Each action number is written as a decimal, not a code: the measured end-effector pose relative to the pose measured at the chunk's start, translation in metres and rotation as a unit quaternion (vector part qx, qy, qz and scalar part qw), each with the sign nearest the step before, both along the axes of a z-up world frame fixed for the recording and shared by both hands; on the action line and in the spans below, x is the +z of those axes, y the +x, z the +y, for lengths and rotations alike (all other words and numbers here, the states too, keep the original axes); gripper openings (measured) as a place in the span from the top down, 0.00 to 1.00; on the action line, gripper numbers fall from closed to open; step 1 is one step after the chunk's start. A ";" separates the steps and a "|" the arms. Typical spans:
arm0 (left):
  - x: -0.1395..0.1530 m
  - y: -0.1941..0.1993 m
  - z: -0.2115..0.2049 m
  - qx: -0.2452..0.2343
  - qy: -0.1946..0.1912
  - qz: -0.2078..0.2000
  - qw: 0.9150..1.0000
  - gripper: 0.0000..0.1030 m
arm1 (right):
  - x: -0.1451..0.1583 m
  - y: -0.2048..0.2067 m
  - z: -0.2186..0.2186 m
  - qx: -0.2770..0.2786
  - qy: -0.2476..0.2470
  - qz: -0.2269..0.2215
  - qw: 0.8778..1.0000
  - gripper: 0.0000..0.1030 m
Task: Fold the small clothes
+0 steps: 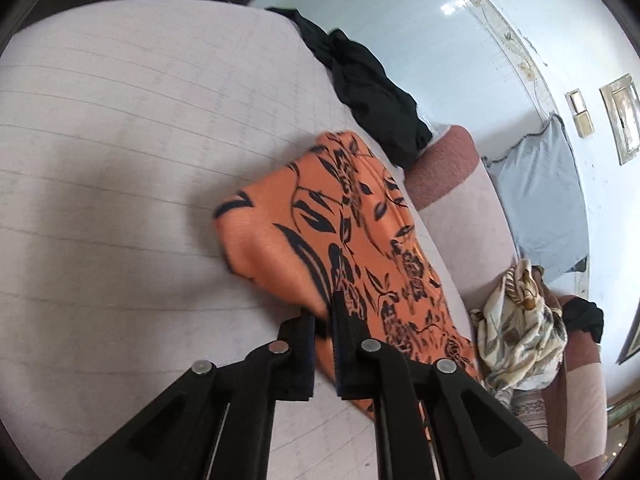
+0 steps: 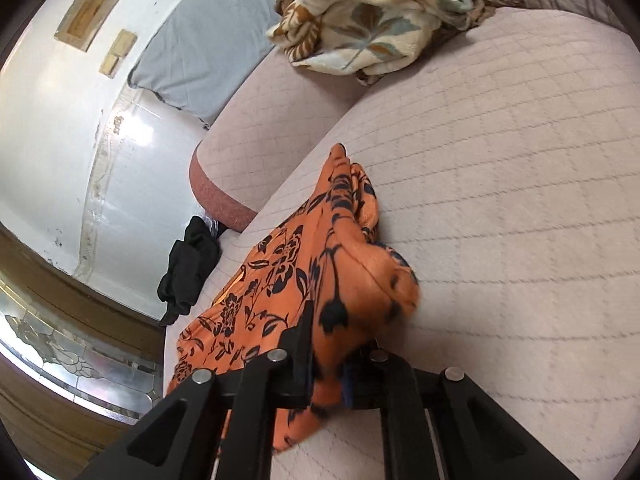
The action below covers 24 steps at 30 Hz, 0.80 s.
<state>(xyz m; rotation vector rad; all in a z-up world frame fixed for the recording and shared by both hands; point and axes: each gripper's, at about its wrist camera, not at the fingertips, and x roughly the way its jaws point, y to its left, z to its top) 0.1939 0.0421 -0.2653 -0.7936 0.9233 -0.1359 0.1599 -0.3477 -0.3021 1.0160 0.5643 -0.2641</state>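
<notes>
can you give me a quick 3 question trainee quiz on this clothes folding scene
1. True or false: both hand-held grippers grip the orange floral garment.
2. Which cloth lies nearest the grey pillow? A. black garment B. cream leaf-print cloth
3. Fill in: the garment rests on a quilted ____.

Key
1. True: the left hand-held gripper and right hand-held gripper are both shut on it.
2. B
3. sofa cushion
</notes>
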 end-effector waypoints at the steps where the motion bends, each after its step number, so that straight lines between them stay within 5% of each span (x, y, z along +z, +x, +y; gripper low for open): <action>1: -0.002 -0.001 0.002 0.001 0.008 0.003 1.000 0.95 | -0.001 -0.002 -0.002 0.007 0.007 0.003 1.000 0.90; 4: -0.017 -0.001 0.014 0.013 -0.014 0.034 0.999 0.95 | -0.020 -0.007 -0.015 0.006 0.069 0.020 0.997 0.87; 7: -0.028 0.001 0.017 0.001 -0.026 0.062 0.998 0.94 | -0.057 -0.009 -0.033 -0.001 0.191 0.039 0.981 0.85; 11: -0.030 -0.007 0.020 0.003 -0.044 0.081 0.996 0.89 | -0.076 -0.014 -0.040 -0.020 0.241 0.026 0.970 0.63; 13: -0.021 -0.013 0.023 0.014 -0.034 0.072 0.997 0.89 | -0.070 -0.015 -0.039 -0.013 0.238 0.025 0.971 0.45; 15: -0.007 -0.021 0.027 0.021 -0.017 0.048 0.998 0.87 | -0.057 -0.016 -0.031 0.000 0.210 0.061 0.976 0.42; 18: 0.007 -0.021 0.029 0.035 0.013 0.027 0.999 0.62 | -0.033 -0.015 -0.012 0.047 0.176 0.059 0.982 0.42; 19: 0.006 -0.021 0.030 0.039 0.008 0.027 0.999 0.53 | -0.023 -0.013 -0.004 0.067 0.154 0.052 0.984 0.42; 22: -0.009 -0.014 0.025 0.024 -0.033 0.051 0.998 0.51 | 0.003 0.003 0.022 0.118 0.071 0.043 0.990 0.42; 24: -0.024 -0.010 0.019 0.003 -0.069 0.077 0.995 0.49 | 0.001 0.011 0.026 0.136 0.087 0.030 0.986 0.42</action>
